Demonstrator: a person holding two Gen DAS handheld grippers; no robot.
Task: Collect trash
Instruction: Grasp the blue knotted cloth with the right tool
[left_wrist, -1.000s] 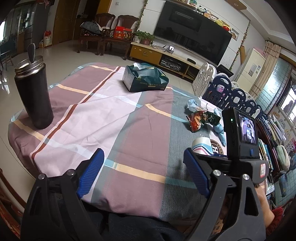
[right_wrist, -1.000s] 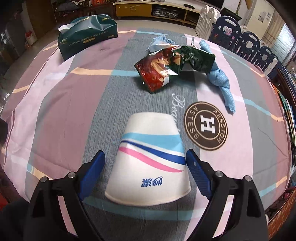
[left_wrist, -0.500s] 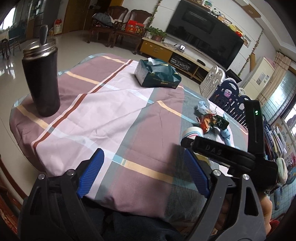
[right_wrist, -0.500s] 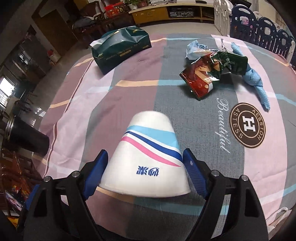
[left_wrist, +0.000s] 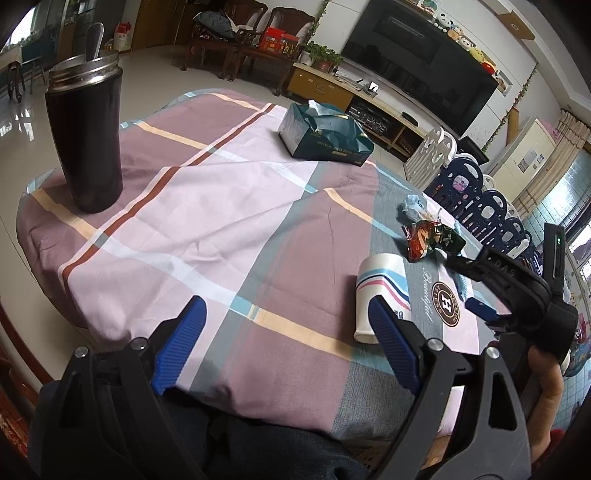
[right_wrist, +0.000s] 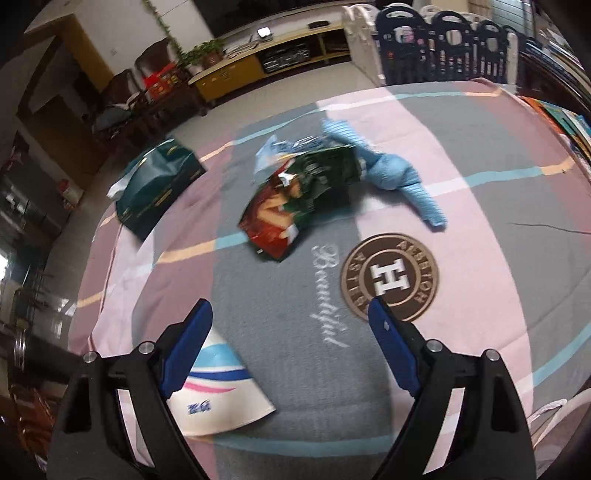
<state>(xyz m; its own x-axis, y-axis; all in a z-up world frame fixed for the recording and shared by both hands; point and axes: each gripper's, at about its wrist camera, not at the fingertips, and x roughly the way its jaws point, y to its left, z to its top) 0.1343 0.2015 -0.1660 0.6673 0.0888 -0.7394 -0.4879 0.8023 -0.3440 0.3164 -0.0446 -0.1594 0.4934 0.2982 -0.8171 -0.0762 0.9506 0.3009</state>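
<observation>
Right gripper (right_wrist: 290, 345) open, paper cup (right_wrist: 218, 398) beside, snack wrapper (right_wrist: 299, 206) beyond

Paper cup (right_wrist: 218, 391) half behind a finger, snack wrapper (right_wrist: 299, 206) blurred (print unreadable)

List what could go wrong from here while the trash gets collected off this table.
1. The right claw is open, and the upturned paper cup sits beside its left finger, easily knocked over.
2. The snack wrapper overlaps the blue cloth; a pinch might take both.
</observation>
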